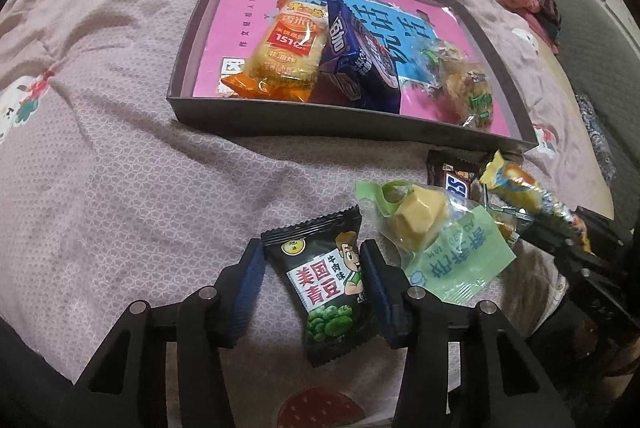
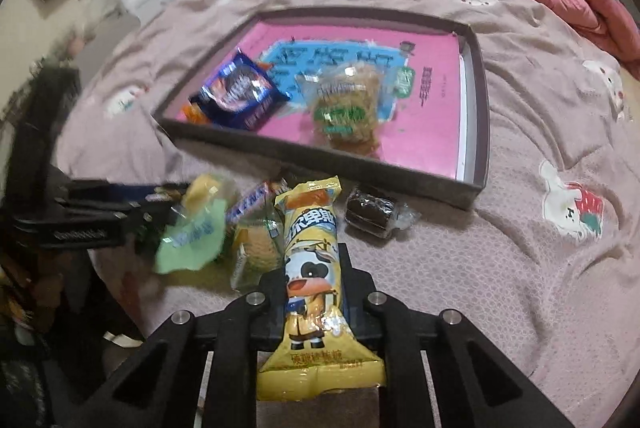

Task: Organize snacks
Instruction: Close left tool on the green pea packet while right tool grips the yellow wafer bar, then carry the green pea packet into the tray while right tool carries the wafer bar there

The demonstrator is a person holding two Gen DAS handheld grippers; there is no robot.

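The landmark is the shallow dark tray point(image 1: 352, 125) lying on the mauve bedspread point(image 1: 120, 155); its floor is a pink printed sheet.

Left gripper point(image 1: 314, 268): the fingers stand apart, one on each side of the black pea packet point(image 1: 324, 288). The packet lies flat on the bedspread in front of the tray's near wall, its upper half between the two blue pads point(image 1: 250, 280). The right-hand pad touches or nearly touches the packet edge; a narrow gap shows at the left-hand pad. Whether the packet is actually pinched cannot be told.

Right gripper point(image 2: 314, 284): the fingers are closed tight against the yellow cow-print bar point(image 2: 316, 288), which runs lengthwise between them, its far end pointing toward the tray's near wall and its near end projecting back past the fingers (the pads themselves are mostly hidden by the wrapper).

Loose items in front of the tray's near wall:
- green-wrapped candy point(image 1: 436, 240), just beside the pea packet;
- chocolate bar point(image 1: 454, 181), close against the wall;
- round cookie in clear wrap point(image 2: 256, 248), beside the yellow bar;
- dark cake in clear wrap point(image 2: 370, 214), nearest the tray's right corner.

Inside the tray:
- orange cracker packet point(image 1: 284, 55);
- blue biscuit packet point(image 1: 356, 55), overlapping the cracker packet;
- clear-wrapped pastry point(image 1: 466, 83), apart from both.
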